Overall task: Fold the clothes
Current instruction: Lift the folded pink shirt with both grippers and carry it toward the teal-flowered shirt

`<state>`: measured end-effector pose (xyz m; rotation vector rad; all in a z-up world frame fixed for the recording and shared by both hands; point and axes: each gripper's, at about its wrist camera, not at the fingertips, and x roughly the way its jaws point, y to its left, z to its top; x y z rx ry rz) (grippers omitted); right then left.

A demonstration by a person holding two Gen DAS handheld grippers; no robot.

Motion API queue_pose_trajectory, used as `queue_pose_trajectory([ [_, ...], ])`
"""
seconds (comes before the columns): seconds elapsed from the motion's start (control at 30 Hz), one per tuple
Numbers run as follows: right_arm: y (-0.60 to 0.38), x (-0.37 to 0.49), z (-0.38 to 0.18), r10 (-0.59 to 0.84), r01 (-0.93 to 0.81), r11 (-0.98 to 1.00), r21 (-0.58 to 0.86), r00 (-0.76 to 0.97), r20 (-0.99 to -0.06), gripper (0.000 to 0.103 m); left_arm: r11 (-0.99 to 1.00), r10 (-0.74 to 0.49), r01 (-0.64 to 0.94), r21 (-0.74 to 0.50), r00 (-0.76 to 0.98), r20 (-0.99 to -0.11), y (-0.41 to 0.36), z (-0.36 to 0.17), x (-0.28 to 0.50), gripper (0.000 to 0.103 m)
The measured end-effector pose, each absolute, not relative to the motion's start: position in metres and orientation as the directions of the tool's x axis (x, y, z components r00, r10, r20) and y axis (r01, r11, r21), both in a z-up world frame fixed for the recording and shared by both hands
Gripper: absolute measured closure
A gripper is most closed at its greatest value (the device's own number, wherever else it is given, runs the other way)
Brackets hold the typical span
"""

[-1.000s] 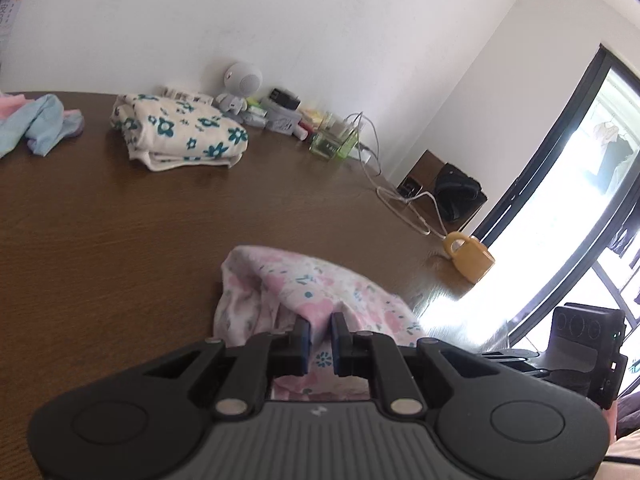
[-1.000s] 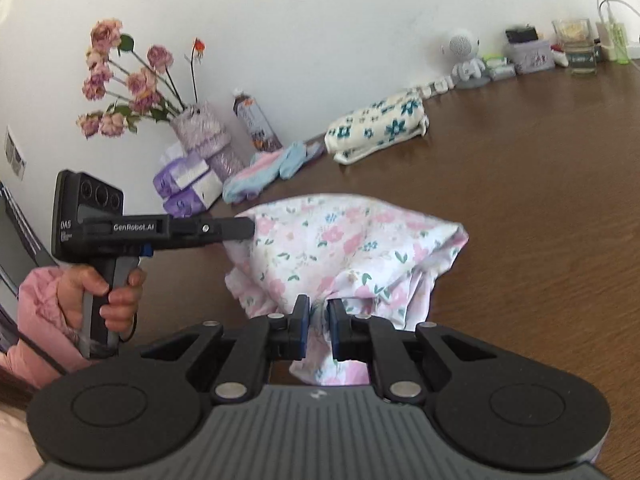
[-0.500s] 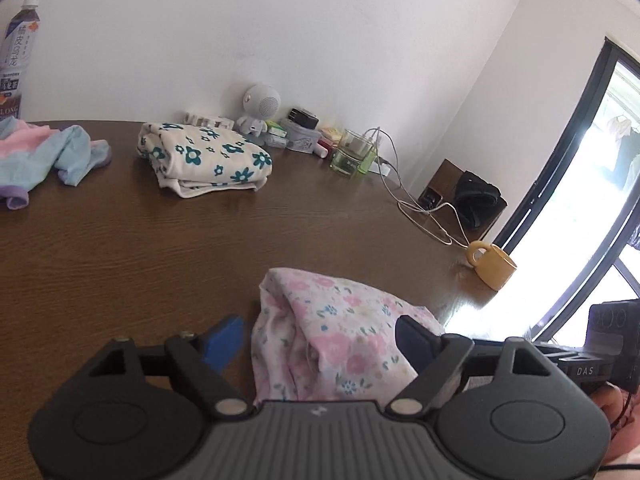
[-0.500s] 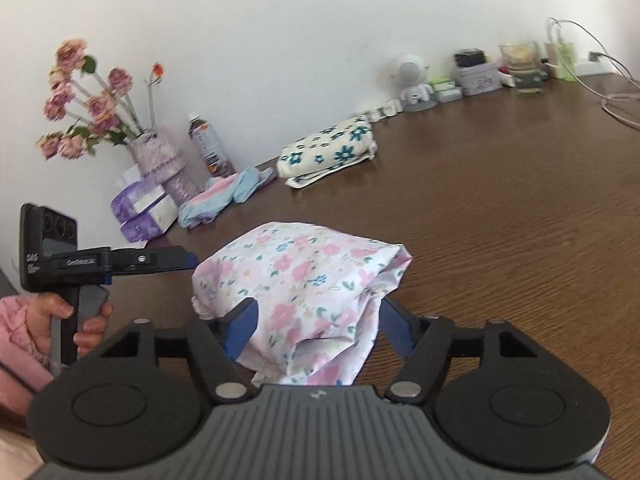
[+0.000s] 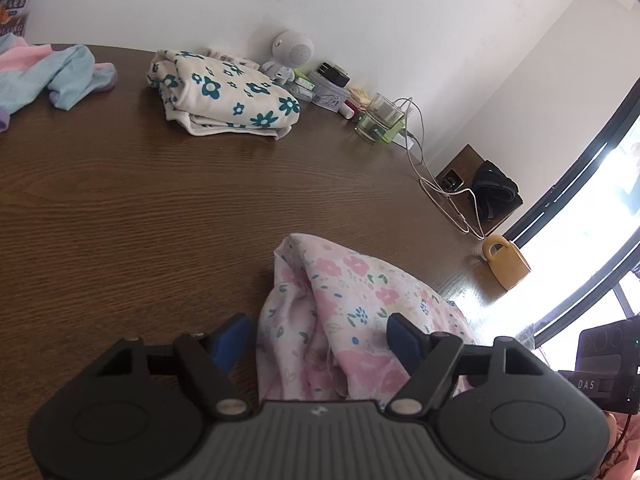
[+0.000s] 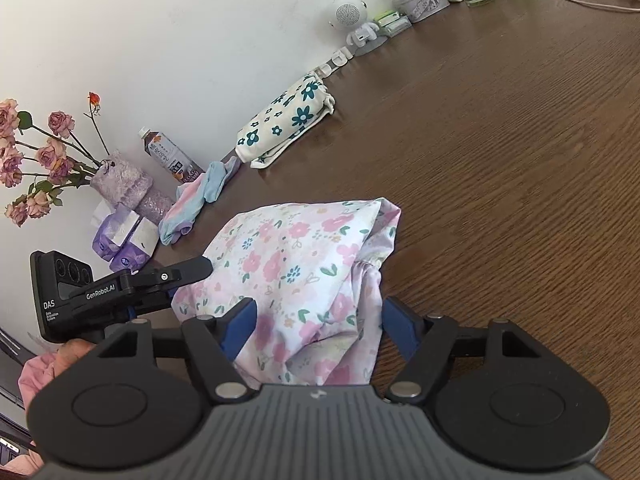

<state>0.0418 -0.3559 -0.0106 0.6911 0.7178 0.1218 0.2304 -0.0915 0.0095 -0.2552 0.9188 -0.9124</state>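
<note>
Your brown wooden desk [image 5: 120, 208] holds the pink floral garment [image 6: 296, 264], bunched between both wide-open, empty left tongs [image 5: 318, 338] and right tongs [image 6: 318, 326], which pinched it a second ago; only your right view shows the roses [image 6: 36, 152], only your left the yellow mug [image 5: 506, 262].

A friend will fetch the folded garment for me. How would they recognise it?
On the brown table, look along the wall. The folded garment is cream with teal flowers, between the white round speaker and crumpled pastel clothes.
</note>
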Motion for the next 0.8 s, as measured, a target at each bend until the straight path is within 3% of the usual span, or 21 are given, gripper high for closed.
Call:
queue_pose_trajectory([
  [0.07, -0.355, 0.046, -0.013, 0.345, 0.126, 0.761, 0.636, 0.752, -0.561, 0.044, 0.600, -0.782, 0.558, -0.573, 0.258, -0.568, -0.092, 0.006, 0.229, 0.050],
  [0.27, -0.354, 0.056, -0.020, 0.380, 0.128, 0.727, 0.674, 0.744, -0.550, 0.068, 0.584, -0.801, 0.515, -0.627, 0.237, -0.550, -0.086, 0.001, 0.227, 0.060],
  [0.57, -0.357, 0.063, -0.023, 0.408, 0.086, 0.711, 0.698, 0.759, -0.508, 0.084, 0.580, -0.809, 0.499, -0.644, 0.262, -0.526, -0.084, 0.002, 0.221, 0.081],
  [0.8, -0.360, 0.071, -0.019, 0.425, 0.034, 0.723, 0.690, 0.766, -0.483, 0.091, 0.586, -0.809, 0.492, -0.644, 0.315, -0.496, -0.081, 0.008, 0.215, 0.086],
])
